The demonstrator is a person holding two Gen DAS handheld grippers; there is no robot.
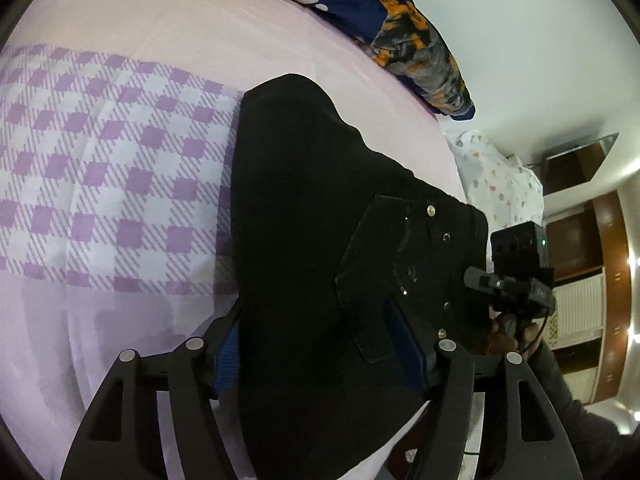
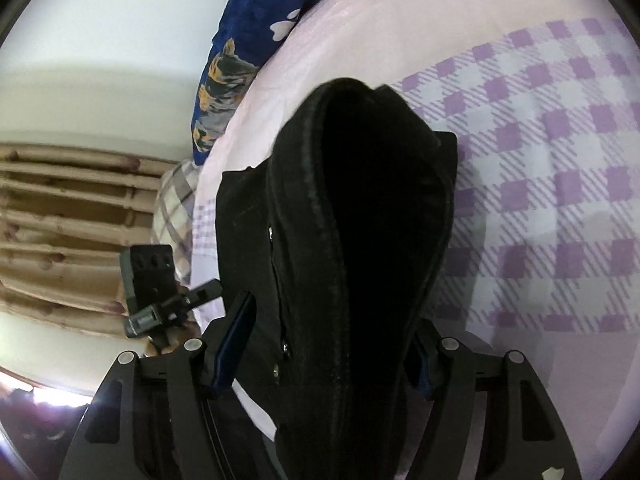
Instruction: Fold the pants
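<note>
The black pants (image 1: 304, 200) lie on the bed, waist end toward me, with rivets and a pocket showing. In the left wrist view they run between the fingers of my left gripper (image 1: 320, 344). Both blue pads (image 1: 228, 356) show bare beside the cloth, so the jaws stand open around it. In the right wrist view a thick rolled fold of the pants (image 2: 372, 208) rises between the fingers of my right gripper (image 2: 324, 344), which is shut on it. Each view catches the other gripper's camera block beside the waist.
Under the pants are a pink sheet (image 1: 160, 12) and a purple checked blanket (image 1: 100, 184). A dark blue pillow with orange print (image 1: 416, 36) lies at the bed's far edge, beside a dotted white pillow (image 1: 496, 184). Brown curtains (image 2: 60, 220) hang beyond the bed.
</note>
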